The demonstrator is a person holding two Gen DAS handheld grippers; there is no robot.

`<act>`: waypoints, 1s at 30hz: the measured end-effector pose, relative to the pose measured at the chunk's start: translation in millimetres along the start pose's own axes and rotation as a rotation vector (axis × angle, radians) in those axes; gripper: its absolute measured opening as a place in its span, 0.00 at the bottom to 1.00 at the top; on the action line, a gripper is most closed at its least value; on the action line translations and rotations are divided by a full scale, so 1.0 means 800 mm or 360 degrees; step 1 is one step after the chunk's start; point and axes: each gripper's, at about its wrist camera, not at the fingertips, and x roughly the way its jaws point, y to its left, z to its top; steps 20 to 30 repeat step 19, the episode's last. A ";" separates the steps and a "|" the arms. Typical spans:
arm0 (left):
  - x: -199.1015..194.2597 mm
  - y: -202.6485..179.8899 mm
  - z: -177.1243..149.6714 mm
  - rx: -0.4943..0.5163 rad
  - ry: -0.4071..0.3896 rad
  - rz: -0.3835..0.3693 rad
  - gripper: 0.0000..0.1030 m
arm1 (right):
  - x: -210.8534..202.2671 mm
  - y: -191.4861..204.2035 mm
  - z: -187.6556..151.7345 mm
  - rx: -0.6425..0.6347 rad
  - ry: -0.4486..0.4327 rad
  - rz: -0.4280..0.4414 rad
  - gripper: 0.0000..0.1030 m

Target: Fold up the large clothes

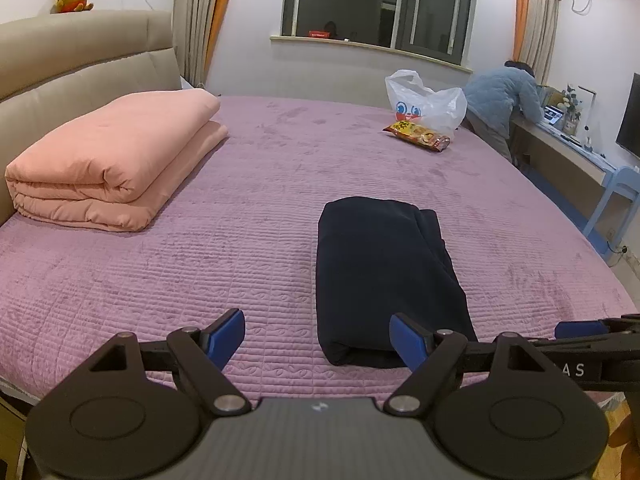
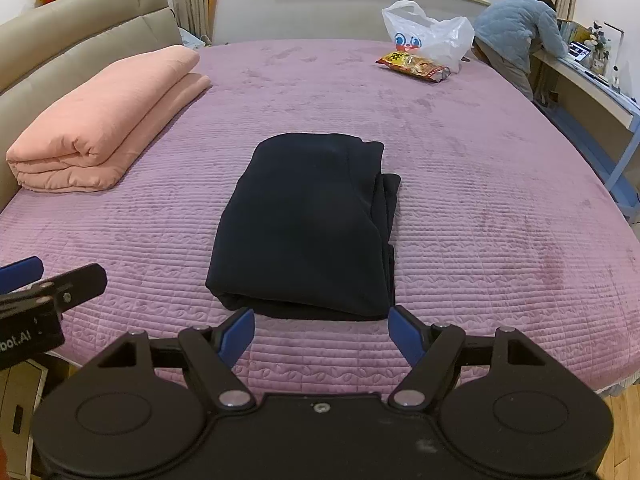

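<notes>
A dark navy garment (image 1: 380, 272) lies folded into a thick rectangle on the purple quilted bed (image 1: 200, 264); it also shows in the right wrist view (image 2: 308, 224). My left gripper (image 1: 318, 338) is open and empty, just short of the garment's near left corner. My right gripper (image 2: 321, 334) is open and empty, just in front of the garment's near edge. The right gripper's side shows at the right edge of the left wrist view (image 1: 592, 332), and the left gripper's side shows at the left edge of the right wrist view (image 2: 44, 284).
A folded pink quilt (image 1: 116, 160) lies at the left by the beige headboard (image 1: 72, 68). A white plastic bag (image 1: 428, 102) and a snack packet (image 1: 418, 134) sit at the far right of the bed. A person in blue (image 1: 500, 100) leans at a desk (image 1: 560, 148).
</notes>
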 end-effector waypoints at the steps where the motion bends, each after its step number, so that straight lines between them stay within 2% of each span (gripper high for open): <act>1: 0.000 0.000 0.000 0.0008 -0.0002 0.0004 0.79 | 0.000 -0.001 0.000 -0.0002 0.0000 0.0001 0.85; 9: -0.002 0.002 0.002 0.0021 -0.0005 -0.0003 0.79 | -0.004 -0.005 0.002 0.0034 -0.0016 0.0011 0.85; 14: -0.004 0.010 0.004 -0.0082 -0.0038 -0.0072 0.79 | -0.004 -0.006 0.002 0.0029 -0.0011 0.0014 0.85; 17: -0.003 0.018 0.003 -0.0135 -0.0071 -0.0038 0.79 | -0.005 -0.008 0.002 0.0023 -0.0013 0.0014 0.85; 30: -0.003 0.021 0.003 -0.0137 -0.0060 -0.0037 0.79 | -0.007 -0.007 0.002 0.0027 -0.0022 0.0011 0.85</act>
